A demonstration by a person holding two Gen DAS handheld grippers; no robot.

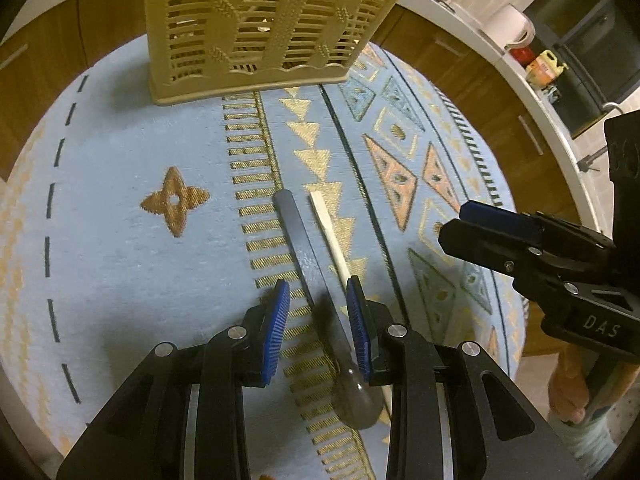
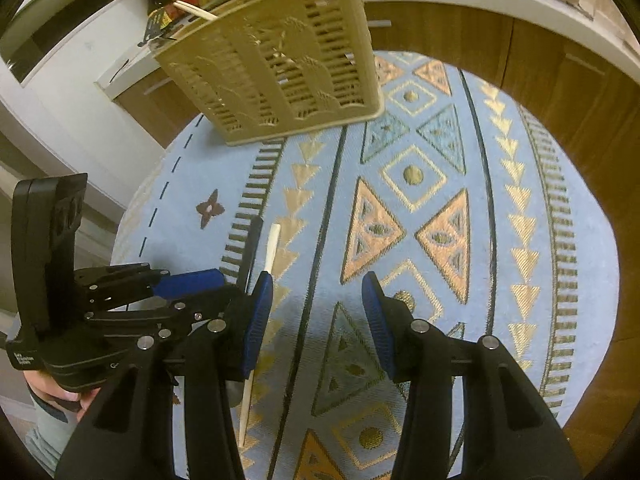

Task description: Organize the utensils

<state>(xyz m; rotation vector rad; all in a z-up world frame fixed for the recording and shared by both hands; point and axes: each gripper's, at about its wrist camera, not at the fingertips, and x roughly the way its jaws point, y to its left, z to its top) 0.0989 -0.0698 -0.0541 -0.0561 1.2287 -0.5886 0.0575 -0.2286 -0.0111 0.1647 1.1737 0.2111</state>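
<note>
left wrist view:
left gripper (image 1: pixel 318 320): jaws spread wide, empty, straddling the spoon (image 1: pixel 316 280) handle.
spoon: flat on the table (image 1: pixel 120 200) cloth, mid-table, bowl toward the near edge.
chopstick (image 1: pixel 334 240): just beside the spoon on its right, near the right pad.
grasp advice: centre on the spoon handle only, drop straight, then close; keep the chopstick out.
holder (image 1: pixel 256 28): slatted caddy at the far edge.

right wrist view:
right gripper (image 2: pixel 318 320): wide, empty, over bare cloth right of the chopstick (image 2: pixel 260 300).
holder (image 2: pixel 280 76): far edge, sticks already inside.
</note>
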